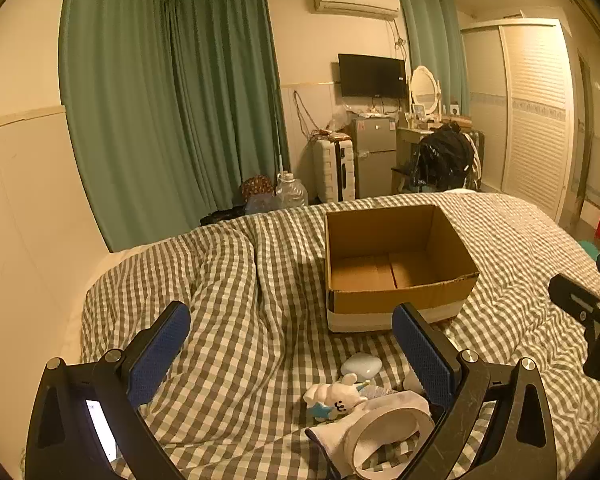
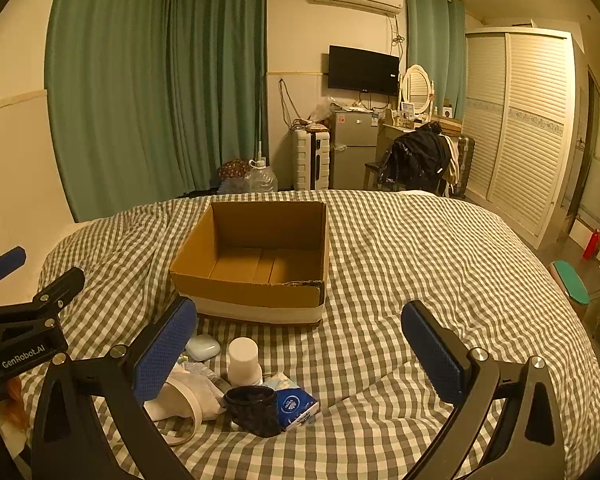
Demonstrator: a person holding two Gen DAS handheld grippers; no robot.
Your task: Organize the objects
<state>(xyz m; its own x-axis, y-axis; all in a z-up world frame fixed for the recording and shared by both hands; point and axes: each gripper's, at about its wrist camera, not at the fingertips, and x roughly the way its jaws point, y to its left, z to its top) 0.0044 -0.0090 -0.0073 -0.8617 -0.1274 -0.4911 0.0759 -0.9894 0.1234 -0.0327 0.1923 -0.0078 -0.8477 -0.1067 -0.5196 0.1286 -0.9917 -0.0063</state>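
Observation:
An open, empty cardboard box sits on the checked bed; it also shows in the right wrist view. In front of it lies a small pile: a white plush toy, a pale blue case, a tape roll, a white jar, a black roll and a blue tissue pack. My left gripper is open and empty above the pile. My right gripper is open and empty, just right of the pile.
The checked duvet covers the whole bed, bunched into folds at the left. Beyond the bed stand a suitcase, a small fridge, a chair with a black jacket and a wardrobe.

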